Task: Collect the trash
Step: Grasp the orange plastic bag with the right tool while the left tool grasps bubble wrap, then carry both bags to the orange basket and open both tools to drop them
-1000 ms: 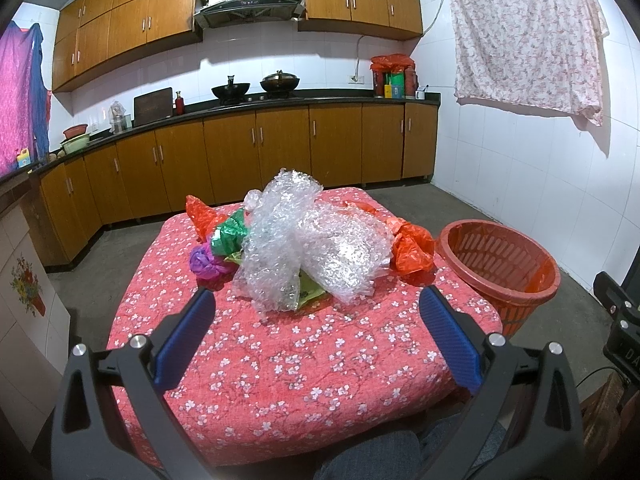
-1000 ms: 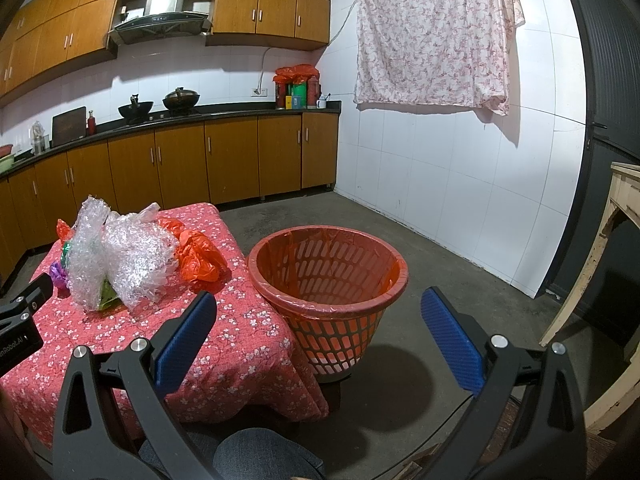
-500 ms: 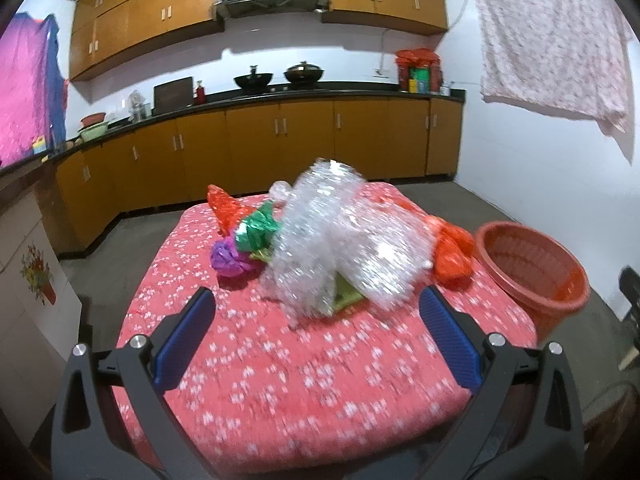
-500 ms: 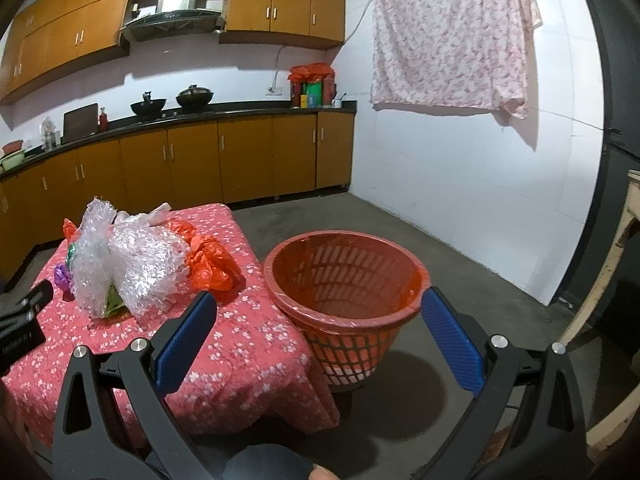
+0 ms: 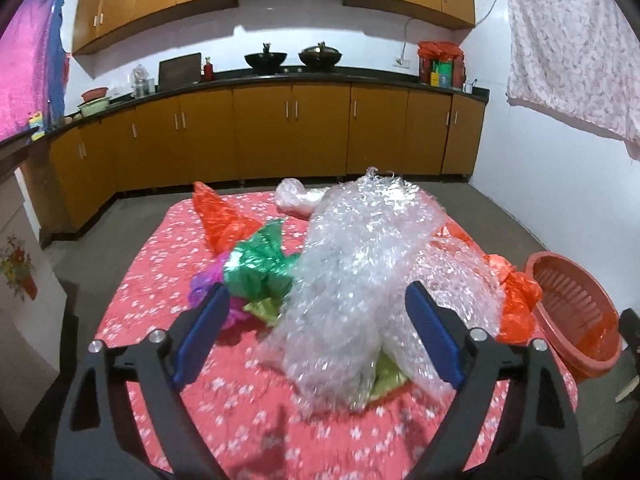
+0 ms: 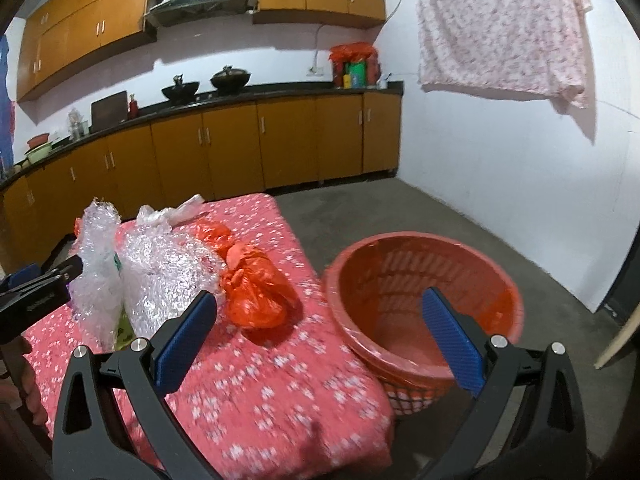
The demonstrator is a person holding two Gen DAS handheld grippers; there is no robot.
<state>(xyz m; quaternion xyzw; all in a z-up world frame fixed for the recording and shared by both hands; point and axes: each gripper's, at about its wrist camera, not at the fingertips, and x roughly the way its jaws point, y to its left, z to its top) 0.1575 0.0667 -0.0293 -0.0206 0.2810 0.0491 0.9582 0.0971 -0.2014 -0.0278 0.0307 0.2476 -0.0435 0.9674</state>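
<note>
A heap of trash lies on a table with a red flowered cloth [image 5: 168, 280]: a big wad of clear bubble wrap [image 5: 372, 276], green [image 5: 260, 260], purple [image 5: 202, 284] and orange plastic bags [image 5: 222, 220], another orange bag [image 6: 252, 292] at the right. My left gripper [image 5: 316, 336] is open, its fingers on either side of the near end of the bubble wrap. My right gripper [image 6: 320, 336] is open and empty above the table's right edge, beside the orange basket [image 6: 424, 304] on the floor.
A clear plastic bag [image 5: 296, 196] lies at the table's far side. Wooden kitchen cabinets [image 5: 280, 136] line the back wall. A flowered cloth [image 6: 500, 28] hangs on the right wall. Concrete floor [image 6: 400, 212] surrounds the table.
Both grippers have moved forward toward the table. The left one now has the bubble wrap between its open fingers. The right one is closer to the orange bag and basket.
</note>
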